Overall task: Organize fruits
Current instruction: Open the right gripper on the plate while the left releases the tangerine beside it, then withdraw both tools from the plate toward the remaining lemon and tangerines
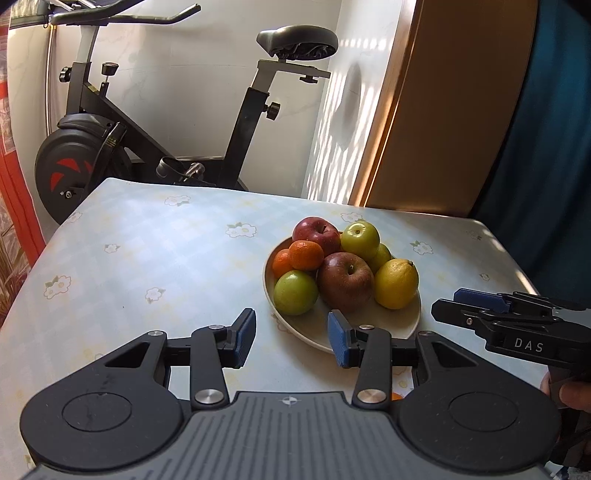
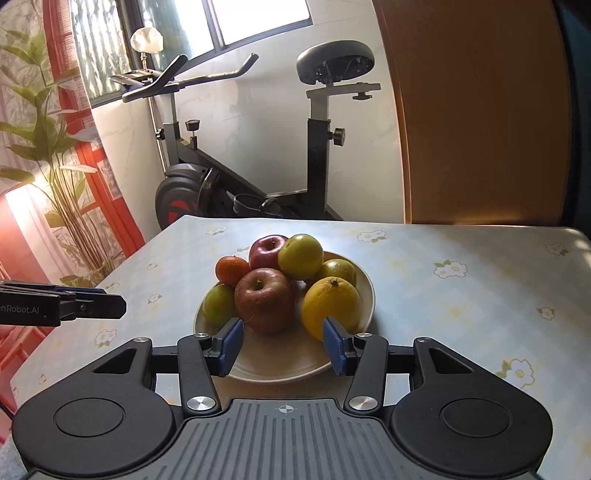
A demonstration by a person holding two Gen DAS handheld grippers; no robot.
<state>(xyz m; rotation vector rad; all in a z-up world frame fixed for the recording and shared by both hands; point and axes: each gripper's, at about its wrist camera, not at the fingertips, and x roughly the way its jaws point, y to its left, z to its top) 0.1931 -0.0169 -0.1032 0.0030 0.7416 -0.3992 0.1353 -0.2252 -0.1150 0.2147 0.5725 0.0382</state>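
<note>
Both my grippers, left gripper (image 1: 291,338) and right gripper (image 2: 282,345), gape empty; fruit plate (image 2: 364,286) mid-table (image 2: 461,314), exercise bike (image 2: 258,166) beyond far edge.

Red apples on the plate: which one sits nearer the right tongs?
The larger, duller front apple, beside the lemon; the glossier red apple sits at the back.

Daylight from window (image 2: 221,26); dappled sun on wall (image 1: 343,122); sharp focus, fisheye-bent edges.
</note>
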